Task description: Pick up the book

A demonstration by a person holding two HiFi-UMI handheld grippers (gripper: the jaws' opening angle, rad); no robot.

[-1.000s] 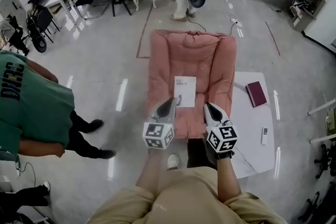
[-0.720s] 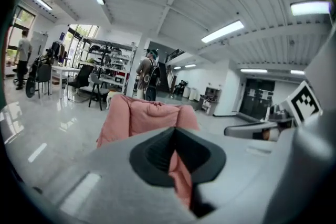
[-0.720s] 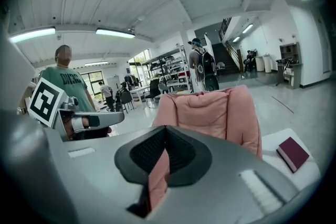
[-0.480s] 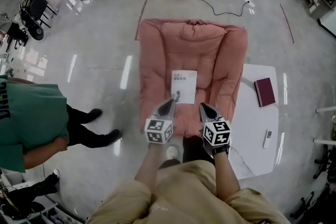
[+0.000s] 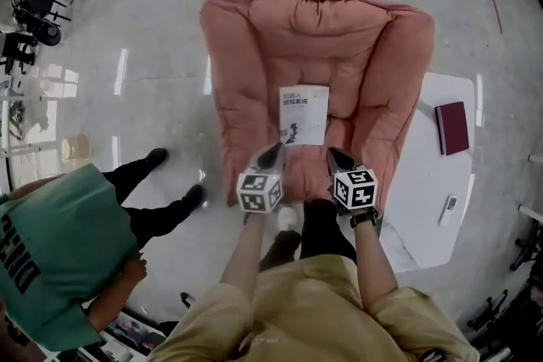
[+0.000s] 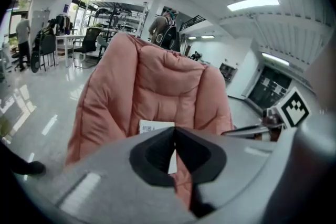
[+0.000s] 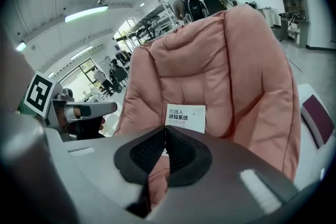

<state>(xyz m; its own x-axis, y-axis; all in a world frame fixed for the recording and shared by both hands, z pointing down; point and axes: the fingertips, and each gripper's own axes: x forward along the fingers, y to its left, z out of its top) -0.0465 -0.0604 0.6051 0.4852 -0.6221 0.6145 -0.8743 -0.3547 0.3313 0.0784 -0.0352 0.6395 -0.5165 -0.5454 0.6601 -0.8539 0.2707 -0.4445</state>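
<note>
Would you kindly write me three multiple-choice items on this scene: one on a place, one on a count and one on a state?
1. Where does the white book lie?
A) on the floor
B) on the pink armchair
C) on a shelf

2. How many books show in the head view?
A) one
B) two
C) three

3. How do the left gripper and the right gripper stand?
A) shut, empty
B) wide open
C) shut on the book

Answers:
1 B: it rests on the seat cushion.
2 B: the white one, plus a dark red book on the white table.
3 A: each gripper view shows jaws together with nothing between them.
</note>
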